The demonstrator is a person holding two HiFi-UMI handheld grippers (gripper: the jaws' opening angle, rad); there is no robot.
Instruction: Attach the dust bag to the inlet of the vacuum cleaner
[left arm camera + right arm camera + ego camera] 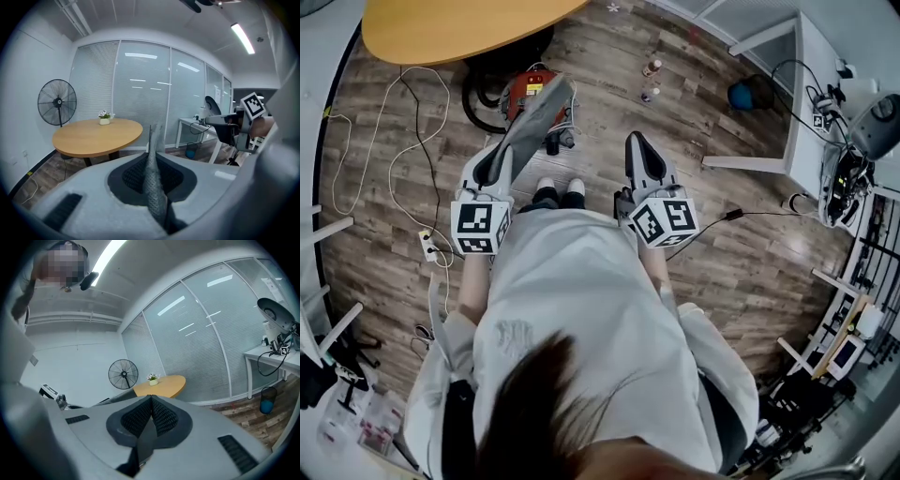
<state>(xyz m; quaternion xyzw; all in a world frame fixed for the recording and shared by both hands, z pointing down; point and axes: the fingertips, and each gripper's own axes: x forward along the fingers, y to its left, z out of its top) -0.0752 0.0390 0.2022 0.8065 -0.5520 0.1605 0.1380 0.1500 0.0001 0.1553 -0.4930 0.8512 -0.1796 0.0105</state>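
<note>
Pinches grey dust bag in left gripper, over red vacuum cleaner on wooden floor; holds right gripper closed, empty, alongside.

A small flower pot stands on the round wooden desk, with a pedestal fan near it. On the plank floor are two bottles, a white power strip, and a blue bin by the white desk.

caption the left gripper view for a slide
Left gripper shut on the grey dust bag, round wooden table behind.
</note>
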